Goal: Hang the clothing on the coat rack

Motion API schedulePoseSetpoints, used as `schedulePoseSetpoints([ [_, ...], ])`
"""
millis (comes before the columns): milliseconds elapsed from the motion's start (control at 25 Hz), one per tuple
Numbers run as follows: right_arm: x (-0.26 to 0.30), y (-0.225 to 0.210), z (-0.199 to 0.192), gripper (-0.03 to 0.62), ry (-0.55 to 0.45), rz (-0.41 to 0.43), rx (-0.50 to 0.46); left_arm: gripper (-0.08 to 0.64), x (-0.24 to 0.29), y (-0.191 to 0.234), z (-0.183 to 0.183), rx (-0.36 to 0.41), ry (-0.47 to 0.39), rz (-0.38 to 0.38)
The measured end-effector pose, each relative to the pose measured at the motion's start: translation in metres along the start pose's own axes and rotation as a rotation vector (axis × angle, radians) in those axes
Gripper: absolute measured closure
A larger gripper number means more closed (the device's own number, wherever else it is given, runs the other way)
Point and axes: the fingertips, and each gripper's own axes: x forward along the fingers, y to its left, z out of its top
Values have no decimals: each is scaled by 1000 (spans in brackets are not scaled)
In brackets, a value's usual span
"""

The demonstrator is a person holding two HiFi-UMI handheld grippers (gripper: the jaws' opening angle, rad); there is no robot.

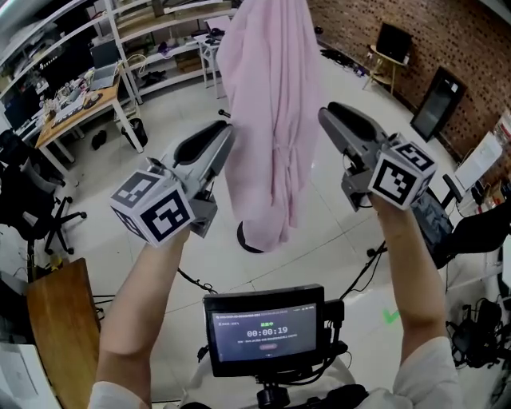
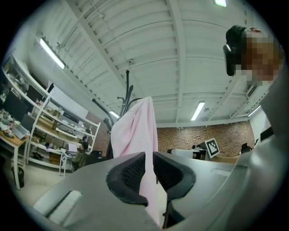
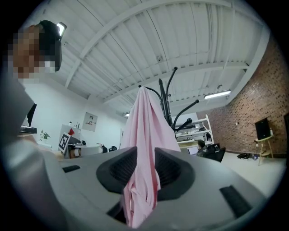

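Note:
A pink garment [image 1: 267, 120] hangs full length from the black coat rack [image 3: 165, 94], whose round base [image 1: 243, 237] shows on the floor below the hem. My left gripper [image 1: 227, 136] is at the garment's left edge, and in the left gripper view a strip of the pink cloth [image 2: 135, 131] runs between its narrow-set pads, so the left gripper [image 2: 149, 155] is shut on it. My right gripper [image 1: 323, 116] is at the right edge. In the right gripper view a bunched fold of the garment [image 3: 144, 131] fills the gap of the right gripper [image 3: 145, 151], which is shut on it.
A small screen [image 1: 267, 327] rides at my chest. At the left are a cluttered wooden table [image 1: 76, 108], white shelves [image 1: 160, 32] and an office chair [image 1: 24, 200]. A brick wall [image 1: 399, 24] with a stool stands at the far right. Cables cross the floor near the rack.

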Motion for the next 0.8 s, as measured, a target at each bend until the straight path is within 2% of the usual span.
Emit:
schedulePoseSetpoints([
  [240, -5, 7, -20, 499, 14, -17, 13, 499, -7, -4, -17, -32, 17, -2],
  [680, -20, 12, -46, 499, 46, -83, -20, 499, -19, -15, -39, -54, 40, 1],
  [800, -24, 15, -57, 500, 65, -101, -24, 520, -24, -17, -44, -55, 42, -3],
])
